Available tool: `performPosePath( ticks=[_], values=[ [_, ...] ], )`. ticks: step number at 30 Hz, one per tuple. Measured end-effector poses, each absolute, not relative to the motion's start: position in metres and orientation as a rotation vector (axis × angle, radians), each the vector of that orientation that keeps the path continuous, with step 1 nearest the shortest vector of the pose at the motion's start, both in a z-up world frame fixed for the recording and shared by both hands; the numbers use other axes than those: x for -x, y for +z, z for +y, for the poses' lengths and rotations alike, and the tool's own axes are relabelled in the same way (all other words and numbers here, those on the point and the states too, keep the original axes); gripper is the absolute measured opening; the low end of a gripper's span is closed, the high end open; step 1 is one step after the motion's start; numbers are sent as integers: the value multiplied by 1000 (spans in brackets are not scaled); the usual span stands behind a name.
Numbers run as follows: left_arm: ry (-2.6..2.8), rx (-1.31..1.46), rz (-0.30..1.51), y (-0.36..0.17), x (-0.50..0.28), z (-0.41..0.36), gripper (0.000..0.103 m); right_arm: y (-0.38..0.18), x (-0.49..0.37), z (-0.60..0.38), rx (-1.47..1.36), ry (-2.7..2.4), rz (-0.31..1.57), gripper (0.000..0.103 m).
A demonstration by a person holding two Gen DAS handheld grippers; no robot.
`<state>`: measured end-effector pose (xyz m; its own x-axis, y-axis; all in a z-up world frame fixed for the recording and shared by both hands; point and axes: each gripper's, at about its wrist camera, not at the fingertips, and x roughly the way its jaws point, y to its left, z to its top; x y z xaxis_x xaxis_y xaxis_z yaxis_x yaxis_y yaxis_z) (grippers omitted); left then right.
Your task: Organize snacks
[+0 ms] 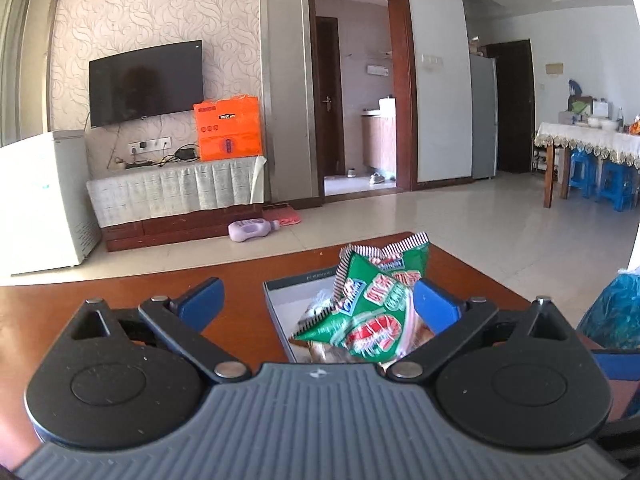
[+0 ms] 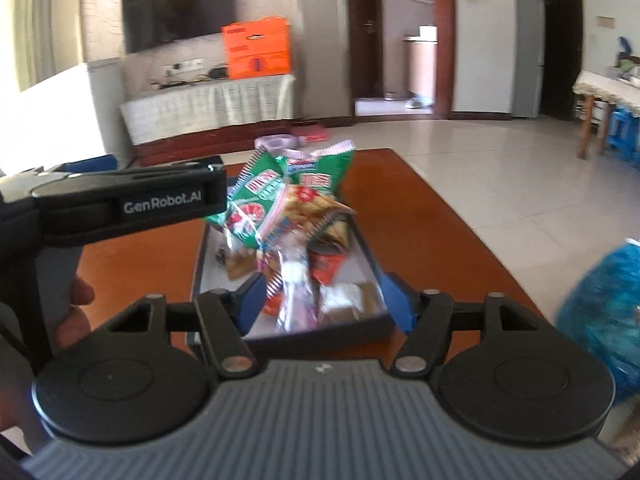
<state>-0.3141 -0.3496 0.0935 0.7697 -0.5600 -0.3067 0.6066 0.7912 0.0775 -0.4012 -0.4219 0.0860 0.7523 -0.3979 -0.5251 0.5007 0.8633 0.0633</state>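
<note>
A shallow grey box point(image 2: 376, 260) sits on the brown table point(image 2: 420, 208), heaped with snack packets. On top lies a green packet point(image 2: 256, 196), with an orange cracker packet point(image 2: 308, 204) and a clear pink-printed packet point(image 2: 296, 292) nearer me. My right gripper point(image 2: 320, 286) stands open at the box's near end, and the clear packet lies between its blue fingers point(image 2: 394, 304), untouched. My left gripper point(image 1: 314, 286) is open wide over the table and the box's left side. The green packet point(image 1: 372, 308) shows beside its right finger point(image 1: 436, 304). The left tool's black body point(image 2: 128, 200) is at the box's left.
A crinkled blue plastic bag point(image 2: 600, 320) rests on the table at the right. A hand point(image 2: 76, 308) grips the left tool's handle. Beyond the table lie tiled floor, a purple bottle point(image 1: 252, 230), a TV cabinet point(image 1: 172, 196) and a dining table point(image 1: 588, 140).
</note>
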Motion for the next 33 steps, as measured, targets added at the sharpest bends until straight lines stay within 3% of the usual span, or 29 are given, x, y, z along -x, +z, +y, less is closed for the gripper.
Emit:
performPosePath(
  ticks=[18, 33],
  values=[
    [-699, -180, 385, 100, 428, -304, 102, 72, 486, -396, -193, -531, 595, 75],
    [-647, -145, 423, 90, 424, -292, 102, 65, 479, -392, -173, -537, 651, 75]
  ],
)
